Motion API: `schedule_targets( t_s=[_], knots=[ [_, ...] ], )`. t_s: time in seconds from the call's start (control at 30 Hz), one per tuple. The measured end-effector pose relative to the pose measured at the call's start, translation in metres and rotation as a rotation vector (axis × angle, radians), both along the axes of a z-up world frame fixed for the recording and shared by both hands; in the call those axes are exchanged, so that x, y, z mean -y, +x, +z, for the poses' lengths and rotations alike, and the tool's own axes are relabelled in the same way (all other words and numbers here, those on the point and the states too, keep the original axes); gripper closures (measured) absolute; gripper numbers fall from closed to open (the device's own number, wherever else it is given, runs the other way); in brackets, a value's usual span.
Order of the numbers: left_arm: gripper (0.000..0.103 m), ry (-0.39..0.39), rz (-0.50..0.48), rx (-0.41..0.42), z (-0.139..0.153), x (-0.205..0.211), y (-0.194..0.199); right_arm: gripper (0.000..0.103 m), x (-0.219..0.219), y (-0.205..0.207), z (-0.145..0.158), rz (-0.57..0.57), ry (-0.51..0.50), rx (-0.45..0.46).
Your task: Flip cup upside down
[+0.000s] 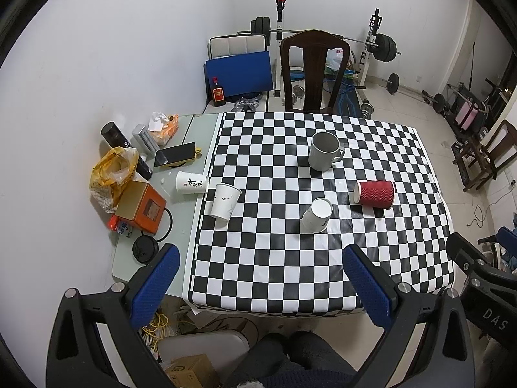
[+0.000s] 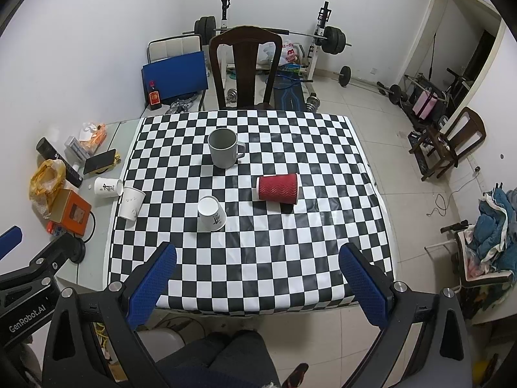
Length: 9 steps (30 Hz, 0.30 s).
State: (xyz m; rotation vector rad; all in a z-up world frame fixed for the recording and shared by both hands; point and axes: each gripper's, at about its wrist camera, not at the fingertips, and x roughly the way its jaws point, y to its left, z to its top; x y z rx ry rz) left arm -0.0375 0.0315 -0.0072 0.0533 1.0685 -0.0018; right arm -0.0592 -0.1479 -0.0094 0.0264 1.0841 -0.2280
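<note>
A grey mug (image 1: pixel 324 150) (image 2: pixel 223 147) stands upright on the checkered table (image 1: pixel 258 274) (image 2: pixel 258 265), mouth up. A red ribbed paper cup (image 1: pixel 374 194) (image 2: pixel 278 187) lies on its side to the right. A white paper cup (image 1: pixel 317 215) (image 2: pixel 210 213) stands bottom up in the middle. Another white paper cup (image 1: pixel 225 201) (image 2: pixel 131 203) stands upright at the cloth's left edge, and one (image 1: pixel 191 182) (image 2: pixel 108 187) lies on its side beside it. My left gripper (image 1: pixel 258 281) and right gripper (image 2: pixel 258 278) are open and empty, held above the table's near edge.
Left of the cloth are an orange box (image 1: pixel 140 208), a phone (image 1: pixel 175 154), a yellow bag (image 1: pixel 111 171), tissues and bottles. A dark wooden chair (image 1: pixel 313 71) stands behind the table, with weight equipment beyond. The person's knees (image 1: pixel 284 355) show below.
</note>
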Motion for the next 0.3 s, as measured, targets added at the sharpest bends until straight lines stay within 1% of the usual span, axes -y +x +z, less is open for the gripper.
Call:
schedule_targets(
  t_s=[0.3],
  knots=[
    [0.000,-0.004,-0.002,0.001,0.0005,-0.0003,0.0000,0.001,-0.0001,0.0015,0.0005,0.002,-0.002,-0.004]
  ],
)
